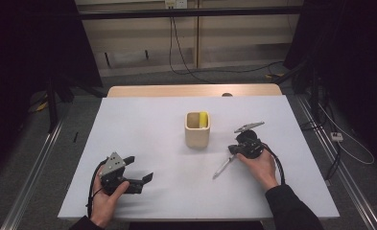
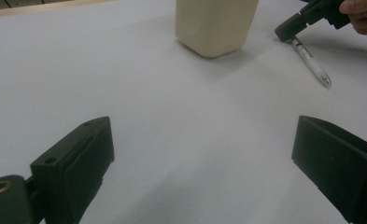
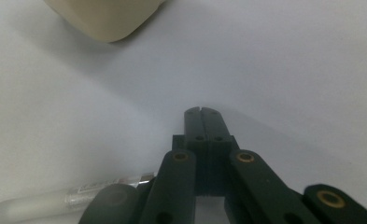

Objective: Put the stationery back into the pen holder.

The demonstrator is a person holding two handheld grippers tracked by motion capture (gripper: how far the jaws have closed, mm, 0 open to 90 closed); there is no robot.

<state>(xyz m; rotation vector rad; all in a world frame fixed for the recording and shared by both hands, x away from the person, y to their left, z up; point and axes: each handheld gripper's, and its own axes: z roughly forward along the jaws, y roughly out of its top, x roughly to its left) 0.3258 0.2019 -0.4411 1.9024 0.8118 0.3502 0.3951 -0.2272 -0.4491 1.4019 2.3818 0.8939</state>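
The right gripper [image 1: 235, 149] is resting low over the white worktop [image 1: 147, 143] with its black fingers [image 3: 202, 123] pressed together on nothing; in the right gripper view the two tips are meeting flush. The slim translucent plastic pen [image 1: 223, 166] is lying flat just beside those fingers, off to their left in that view, its near end passing under the gripper's linkage rather than between the tips. In the high view its long axis is running diagonally, from the right gripper down toward the person's edge of the worktop. So the right hand is by far the nearer; judging from this, the fingers would need to open and shift sideways across the barrel before closing. The left gripper [image 1: 140, 173] is sitting well apart, fingers [image 2: 81, 158] spread wide and holding nothing. Beyond the pen, the cream square-sided holder cup [image 1: 197, 129] is standing upright mid-worktop, something yellow inside it.
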